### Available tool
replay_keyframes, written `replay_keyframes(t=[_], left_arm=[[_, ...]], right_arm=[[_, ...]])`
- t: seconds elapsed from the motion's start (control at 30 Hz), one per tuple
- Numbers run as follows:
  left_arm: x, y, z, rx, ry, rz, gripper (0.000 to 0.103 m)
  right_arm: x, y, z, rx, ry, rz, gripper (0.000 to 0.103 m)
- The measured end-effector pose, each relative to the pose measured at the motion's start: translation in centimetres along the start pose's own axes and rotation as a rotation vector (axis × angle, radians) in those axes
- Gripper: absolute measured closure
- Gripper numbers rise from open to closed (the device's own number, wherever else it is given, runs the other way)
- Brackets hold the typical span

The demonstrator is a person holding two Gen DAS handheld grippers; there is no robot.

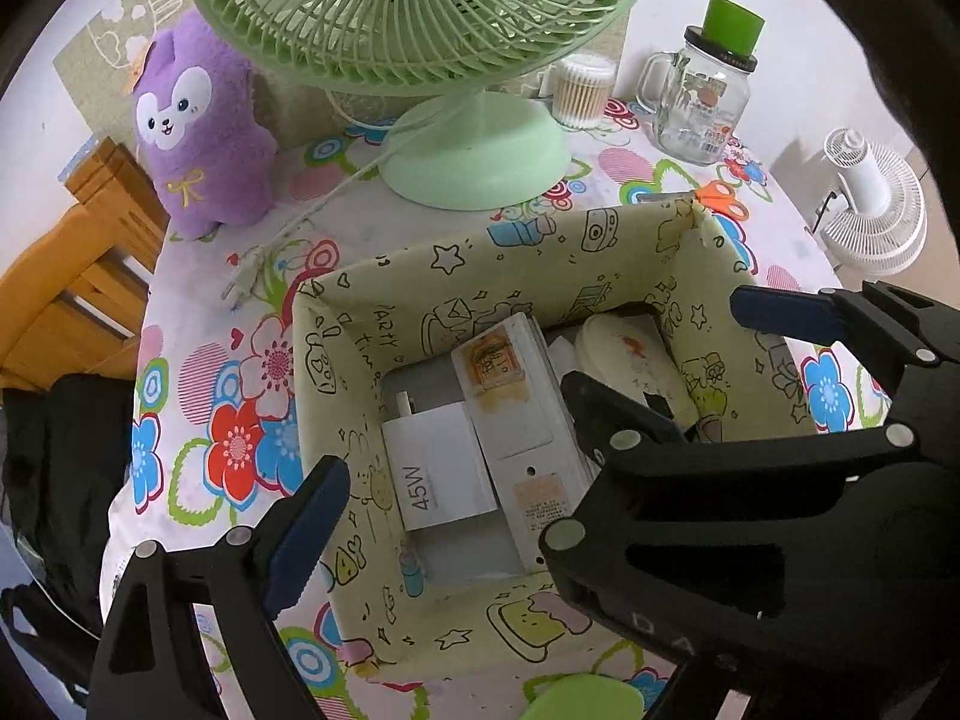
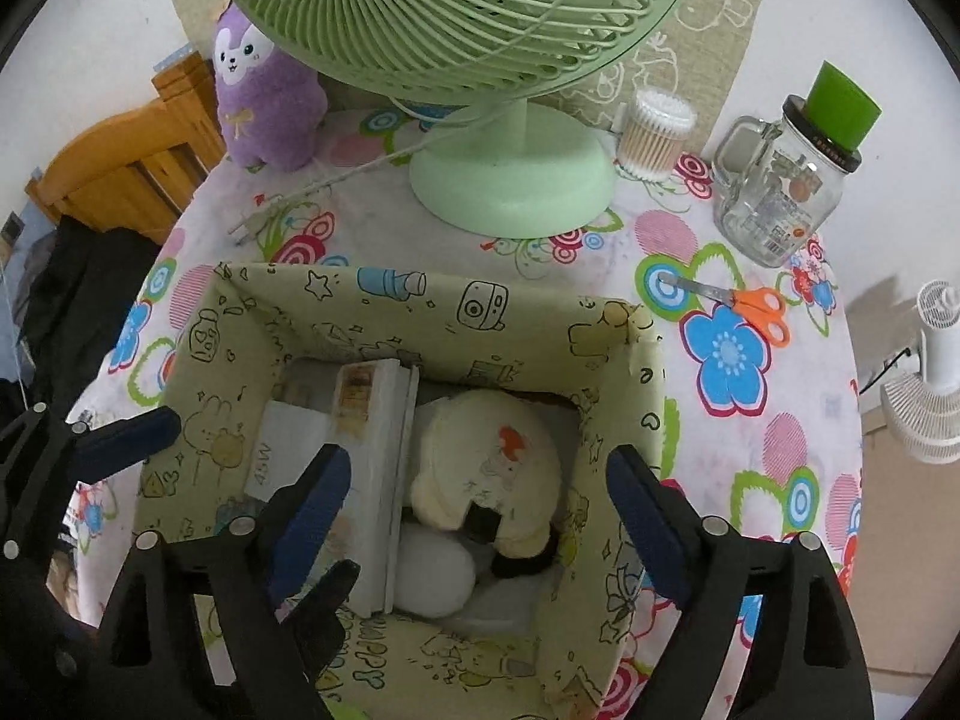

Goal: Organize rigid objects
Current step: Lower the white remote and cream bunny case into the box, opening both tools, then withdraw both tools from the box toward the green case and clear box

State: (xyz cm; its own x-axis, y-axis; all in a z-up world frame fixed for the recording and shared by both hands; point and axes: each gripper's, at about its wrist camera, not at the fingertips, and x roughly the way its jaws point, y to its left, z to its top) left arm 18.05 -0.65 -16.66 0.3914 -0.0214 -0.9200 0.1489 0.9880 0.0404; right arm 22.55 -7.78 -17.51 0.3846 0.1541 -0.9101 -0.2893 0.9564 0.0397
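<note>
Left hand-held gripper [image 1: 540, 402] is spread wide over the storage box [image 1: 480, 252] with nothing between its pads; in its own view we see one blue pad [image 1: 309, 534] just outside the box's left wall and the other [image 1: 780, 309] over the right wall. Right hand-held gripper [image 2: 474, 516] is released too, jaws wide, hanging above the box interior and gripping nothing; its left finger [image 2: 312, 510] sits over the white panel [image 2: 375, 480] and the right one [image 2: 648, 516] by the box's right wall. We see the task's things already inside the box: a white 45W charger [image 1: 441, 468] flat at the left, the long white panel beside it, and a cream rounded case [image 2: 486, 468] with an orange mark at the right. A white round object [image 2: 432, 570] lies under the case, but we can't tell what it is from here. The box stands on the bench [image 2: 750, 420] under a floral cloth. Behind it are a green fan [image 2: 510, 174], a purple plush [image 2: 264, 102], a cotton swab tub [image 2: 654, 132] and a glass jar [image 2: 780, 192] with a green cup on its lid. Orange scissors [image 2: 756, 306] lie just beside the box's far right corner.
</note>
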Motion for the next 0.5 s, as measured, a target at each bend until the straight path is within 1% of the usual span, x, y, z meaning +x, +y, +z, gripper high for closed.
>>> replay_keyframes(t=[0.23,0.33,0.5], left_arm=[[-0.8,-0.2,-0.2,0.004,-0.014,0.01,0.009],[-1.3,-0.3,-0.4,0.005,-0.021,0.009,0.009],[-1.9,-0.6,-0.7,0.005,-0.026,0.004,0.009]], right_arm=[[-1.3,0.1,-0.3,0.006,-0.019,-0.003,0.011],[-2.0,0.1,-0.6,0.011,-0.031,-0.019,0.008],[-3.0,0.0,-1.1,0.016,-0.045,-0.024,0.008]])
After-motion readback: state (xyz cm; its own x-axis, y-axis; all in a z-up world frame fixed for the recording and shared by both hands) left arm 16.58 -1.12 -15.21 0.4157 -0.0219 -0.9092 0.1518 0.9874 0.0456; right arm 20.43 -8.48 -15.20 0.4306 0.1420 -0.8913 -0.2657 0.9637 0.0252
